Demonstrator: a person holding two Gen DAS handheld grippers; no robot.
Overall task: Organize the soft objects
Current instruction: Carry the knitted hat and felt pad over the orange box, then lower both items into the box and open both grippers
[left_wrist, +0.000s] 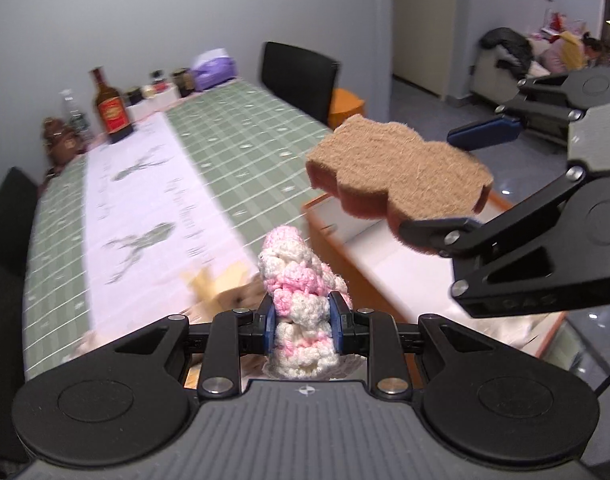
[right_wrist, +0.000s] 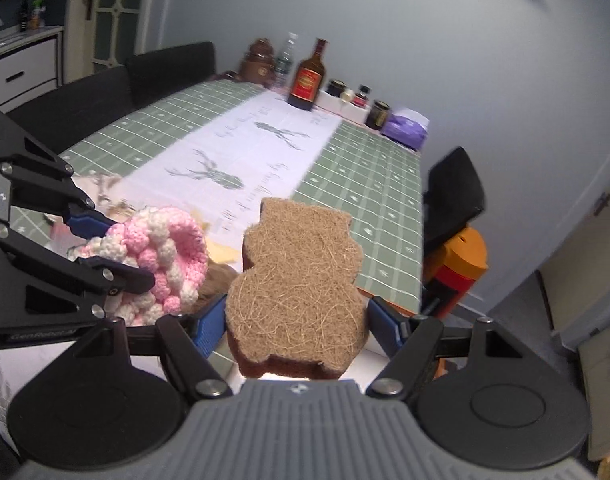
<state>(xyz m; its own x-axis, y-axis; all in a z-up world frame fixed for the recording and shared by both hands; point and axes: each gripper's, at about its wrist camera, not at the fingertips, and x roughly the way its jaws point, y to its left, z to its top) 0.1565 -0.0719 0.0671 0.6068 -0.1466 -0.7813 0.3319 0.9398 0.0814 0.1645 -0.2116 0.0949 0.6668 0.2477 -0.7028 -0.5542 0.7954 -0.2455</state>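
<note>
My left gripper (left_wrist: 301, 322) is shut on a pink and white crocheted piece (left_wrist: 295, 280), held up above the table; it also shows in the right wrist view (right_wrist: 157, 256). My right gripper (right_wrist: 297, 328) is shut on a brown bear-shaped scrub sponge (right_wrist: 301, 280), held in the air. In the left wrist view the sponge (left_wrist: 397, 168) hangs above an orange-rimmed tray (left_wrist: 329, 208) at the table's right edge, with the right gripper (left_wrist: 461, 184) coming in from the right.
A long table with a green checked cloth (left_wrist: 257, 128) and a white deer runner (left_wrist: 145, 184). At its far end stand a brown bottle (left_wrist: 111, 110), jars (left_wrist: 183, 80) and a purple pack (left_wrist: 215, 68). Black chairs (left_wrist: 297, 76) flank it. Blurred yellow and brown items (left_wrist: 217, 284) lie under my left gripper.
</note>
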